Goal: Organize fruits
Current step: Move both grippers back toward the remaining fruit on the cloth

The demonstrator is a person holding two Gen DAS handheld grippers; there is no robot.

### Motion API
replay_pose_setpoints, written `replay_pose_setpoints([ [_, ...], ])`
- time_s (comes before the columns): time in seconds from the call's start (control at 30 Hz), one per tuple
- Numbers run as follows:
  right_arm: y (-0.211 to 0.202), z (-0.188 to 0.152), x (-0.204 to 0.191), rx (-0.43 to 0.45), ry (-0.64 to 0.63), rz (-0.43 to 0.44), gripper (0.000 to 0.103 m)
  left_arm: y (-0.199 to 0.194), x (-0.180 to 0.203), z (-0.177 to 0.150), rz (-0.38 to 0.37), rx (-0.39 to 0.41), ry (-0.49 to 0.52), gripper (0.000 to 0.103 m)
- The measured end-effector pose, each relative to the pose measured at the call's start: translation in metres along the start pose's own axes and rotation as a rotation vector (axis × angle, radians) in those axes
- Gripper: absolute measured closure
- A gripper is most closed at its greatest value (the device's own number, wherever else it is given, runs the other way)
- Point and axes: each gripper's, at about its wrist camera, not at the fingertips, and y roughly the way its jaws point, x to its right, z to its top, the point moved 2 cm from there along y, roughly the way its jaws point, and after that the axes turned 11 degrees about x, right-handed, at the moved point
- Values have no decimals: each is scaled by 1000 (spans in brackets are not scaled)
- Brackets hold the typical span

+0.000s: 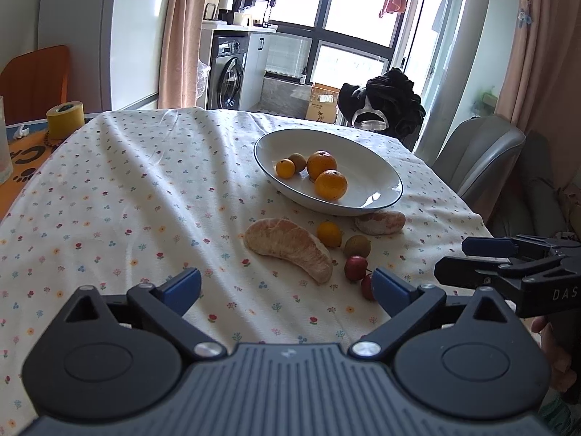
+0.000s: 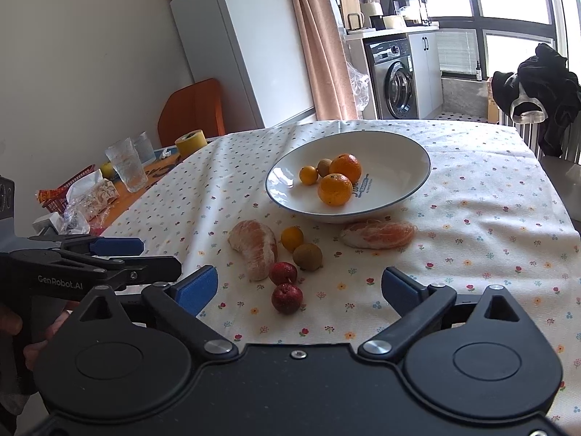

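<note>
Peeled pomelo segment, worktop, bowl's 7 o'clock: soft, tearable, grip mid-body gently; both grippers' jaws apart, empty.

Right gripper open above red fruits, bowl beyond

Oranges in bowl (pomelo segments before it).
</note>
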Motion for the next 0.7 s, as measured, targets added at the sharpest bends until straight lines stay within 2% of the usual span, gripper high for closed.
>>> replay_pose_setpoints([
  [0.27,8,-11,-3,-30,-7,7,2,-2,-8,-4,19,-11,1,4],
  [0.33,11,-15,-6,-44,-26,16,5,-1,-11,-6,24,-18,0,4],
  [0.5,20,-21,-12,-79,-44,33,22,0,-15,-8,34,-19,-3,4],
  [0.7,30,-25,-13,-100,-41,43,31,2,-19,-9,35,-17,-3,4],
])
